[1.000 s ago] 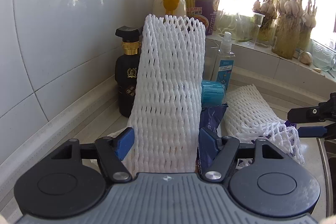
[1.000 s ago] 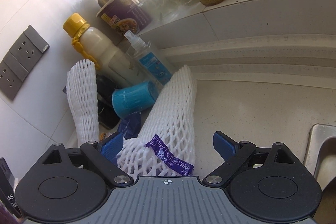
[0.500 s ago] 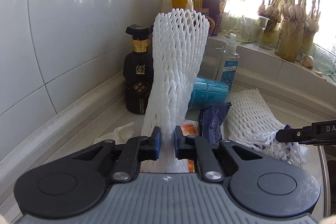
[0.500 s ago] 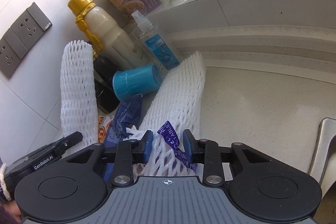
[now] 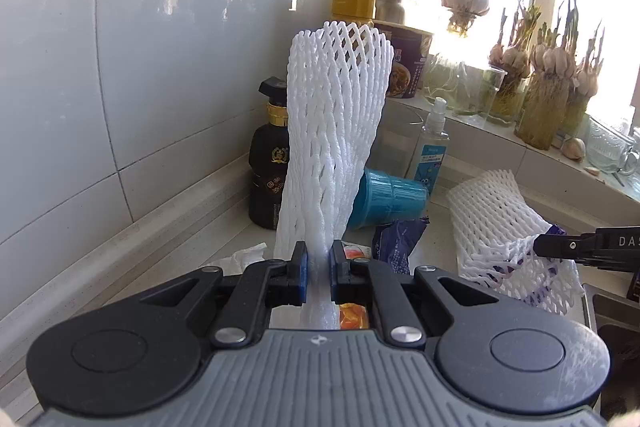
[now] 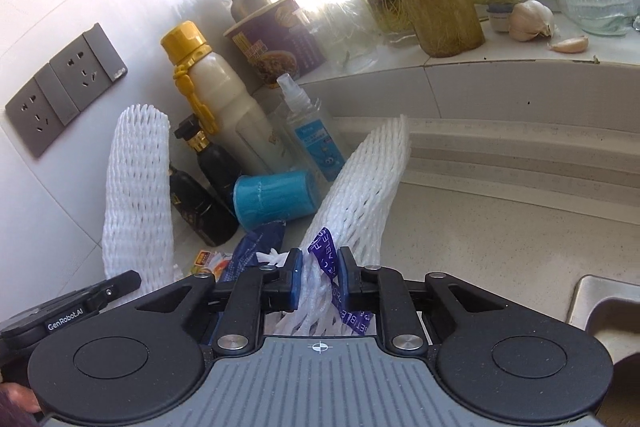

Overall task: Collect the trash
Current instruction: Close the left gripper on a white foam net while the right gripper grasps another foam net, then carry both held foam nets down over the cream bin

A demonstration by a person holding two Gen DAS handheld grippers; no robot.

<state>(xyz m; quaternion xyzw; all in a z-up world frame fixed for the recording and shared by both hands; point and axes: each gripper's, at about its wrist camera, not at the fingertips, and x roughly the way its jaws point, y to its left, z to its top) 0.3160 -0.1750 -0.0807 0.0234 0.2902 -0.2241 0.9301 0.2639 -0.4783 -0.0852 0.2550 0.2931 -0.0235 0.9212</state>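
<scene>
Left gripper (image 5: 319, 269) fingers pinch the tall foam net (image 5: 334, 131), standing upright over the tabletop (image 6: 480, 227) near the black bottle (image 5: 269, 167). Right gripper (image 6: 319, 277) fingers are closing on the slanting foam net (image 6: 360, 187) with its purple band (image 6: 325, 251).

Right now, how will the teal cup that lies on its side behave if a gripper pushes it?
The teal cup lies on its side on the counter, so it would probably roll, likely curving since it tapers. It looks thin and empty, so probably light, sliding easily toward the spray bottle.
</scene>
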